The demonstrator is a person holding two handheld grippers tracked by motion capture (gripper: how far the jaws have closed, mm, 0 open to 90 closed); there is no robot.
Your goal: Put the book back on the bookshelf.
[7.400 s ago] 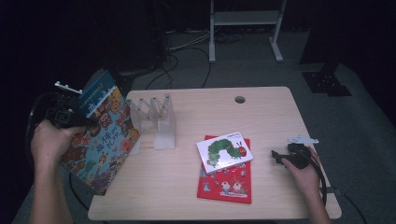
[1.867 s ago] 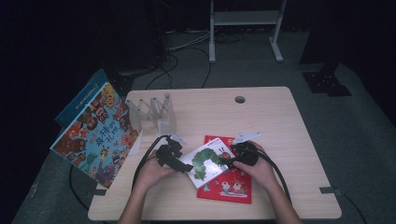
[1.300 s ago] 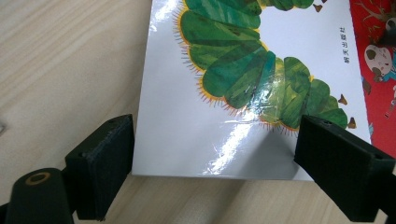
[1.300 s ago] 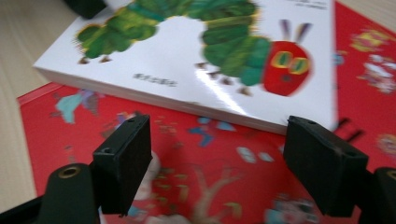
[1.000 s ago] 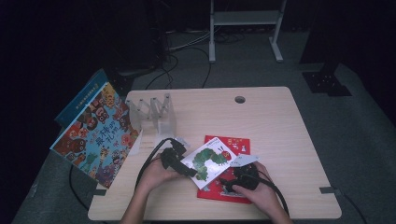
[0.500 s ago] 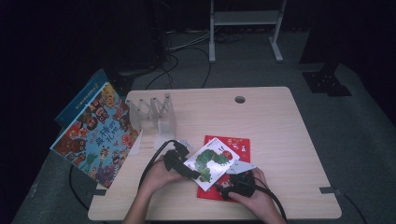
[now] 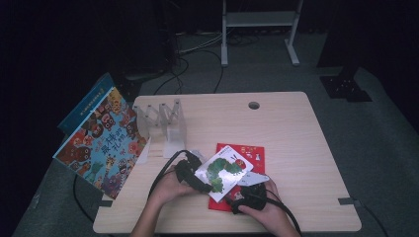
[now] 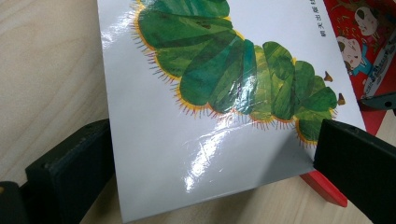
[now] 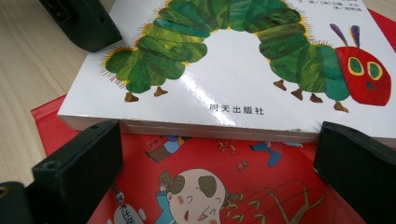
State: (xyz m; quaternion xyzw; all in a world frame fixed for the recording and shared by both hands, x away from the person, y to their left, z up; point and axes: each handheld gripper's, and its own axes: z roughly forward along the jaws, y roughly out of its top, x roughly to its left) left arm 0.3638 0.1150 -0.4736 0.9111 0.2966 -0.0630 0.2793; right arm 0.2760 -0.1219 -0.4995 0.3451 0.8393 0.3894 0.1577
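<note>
A white caterpillar picture book [image 7: 223, 173] lies askew on top of a red picture book [image 7: 248, 152] near the table's front edge. My left gripper [image 7: 191, 176] is at the white book's left corner, jaws wide open. In the left gripper view the white cover [image 8: 205, 93] spans the gap between the jaws of my left gripper [image 8: 217, 140]. My right gripper [image 7: 247, 198] sits at the front, open. In the right gripper view my right gripper [image 9: 224, 135] hovers over the red book [image 9: 210, 186], facing the white book's [image 9: 243, 70] front edge.
A clear zigzag book rack [image 7: 163, 123] stands at the back left of the wooden table [image 7: 296, 133]. A large colourful animal book [image 7: 104, 143] and a blue book [image 7: 86, 106] lean off the left edge. A cable hole [image 7: 254, 105] sits near the back.
Both hands came in from the table's sides to the white book. The book turned and slid left. The right gripper dropped from its right edge to its front edge.
</note>
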